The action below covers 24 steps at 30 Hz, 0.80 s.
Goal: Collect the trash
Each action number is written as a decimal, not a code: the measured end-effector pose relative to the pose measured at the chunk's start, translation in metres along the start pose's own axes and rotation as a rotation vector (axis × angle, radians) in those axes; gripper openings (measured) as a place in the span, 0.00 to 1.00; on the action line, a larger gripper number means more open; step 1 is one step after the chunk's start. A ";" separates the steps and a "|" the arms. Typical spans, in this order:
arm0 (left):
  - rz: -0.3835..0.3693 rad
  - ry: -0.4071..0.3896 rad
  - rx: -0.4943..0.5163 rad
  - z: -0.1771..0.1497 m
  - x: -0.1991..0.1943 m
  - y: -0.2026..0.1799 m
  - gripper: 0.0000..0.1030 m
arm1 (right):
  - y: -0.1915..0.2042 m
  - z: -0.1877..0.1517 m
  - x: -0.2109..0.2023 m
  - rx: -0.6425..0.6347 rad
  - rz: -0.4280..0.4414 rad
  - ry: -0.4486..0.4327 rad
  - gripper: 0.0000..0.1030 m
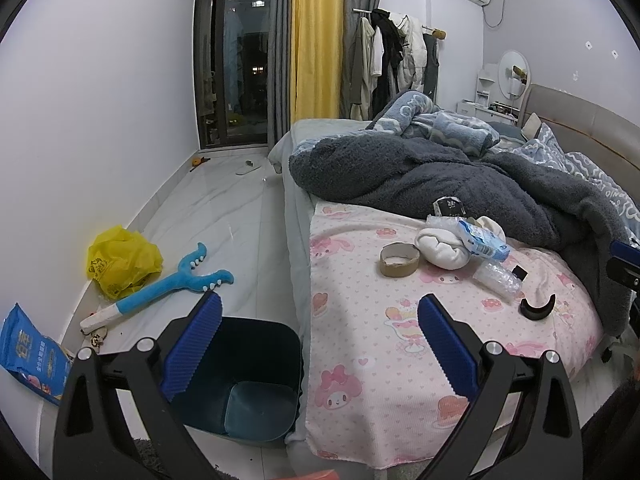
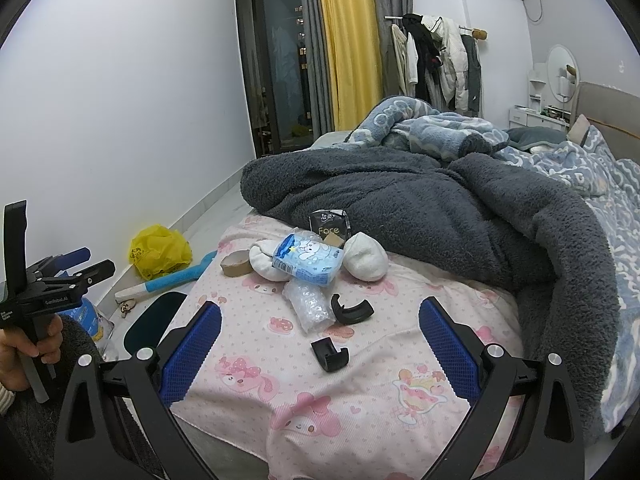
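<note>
Trash lies on the pink cartoon sheet [image 2: 360, 392] at the bed's foot: a cardboard tape core [image 2: 236, 263], a blue tissue pack [image 2: 308, 259], crumpled clear plastic [image 2: 310, 306], a dark "Face" packet [image 2: 330, 223] and two black plastic pieces [image 2: 352, 309] [image 2: 330, 354]. They also show in the left wrist view: tape core [image 1: 399, 260], tissue pack [image 1: 482, 239], plastic [image 1: 498, 277]. A dark blue bin [image 1: 244, 380] stands on the floor beside the bed. My left gripper [image 1: 320, 344] is open and empty over the bin and bed edge. My right gripper [image 2: 320, 348] is open and empty above the sheet.
White socks [image 2: 366, 256] lie among the trash. A grey blanket [image 2: 440, 208] is heaped behind. On the floor by the wall are a yellow bag [image 1: 124, 262], a blue plush toy [image 1: 160, 284] and a blue packet [image 1: 32, 354]. The left gripper shows in the right wrist view [image 2: 60, 276].
</note>
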<state>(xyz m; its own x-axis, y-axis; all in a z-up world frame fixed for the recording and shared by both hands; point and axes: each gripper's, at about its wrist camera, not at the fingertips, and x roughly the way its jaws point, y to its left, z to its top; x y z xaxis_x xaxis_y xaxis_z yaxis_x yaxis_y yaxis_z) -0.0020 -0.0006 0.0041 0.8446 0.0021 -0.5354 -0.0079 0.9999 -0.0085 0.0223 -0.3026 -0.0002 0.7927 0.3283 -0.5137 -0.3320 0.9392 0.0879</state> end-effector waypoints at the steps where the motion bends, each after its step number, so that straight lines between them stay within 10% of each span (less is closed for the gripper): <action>1: 0.003 0.001 0.003 0.000 0.000 -0.001 0.97 | 0.000 0.000 0.001 0.000 0.000 0.001 0.97; 24: -0.063 -0.025 -0.010 0.002 0.003 -0.010 0.97 | 0.004 -0.010 0.014 -0.059 -0.022 0.097 0.97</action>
<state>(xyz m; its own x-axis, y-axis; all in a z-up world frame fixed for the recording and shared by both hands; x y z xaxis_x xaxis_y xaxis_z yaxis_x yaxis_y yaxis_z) 0.0019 -0.0106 0.0039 0.8569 -0.0609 -0.5119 0.0411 0.9979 -0.0500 0.0269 -0.2952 -0.0151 0.7479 0.2941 -0.5951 -0.3471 0.9374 0.0272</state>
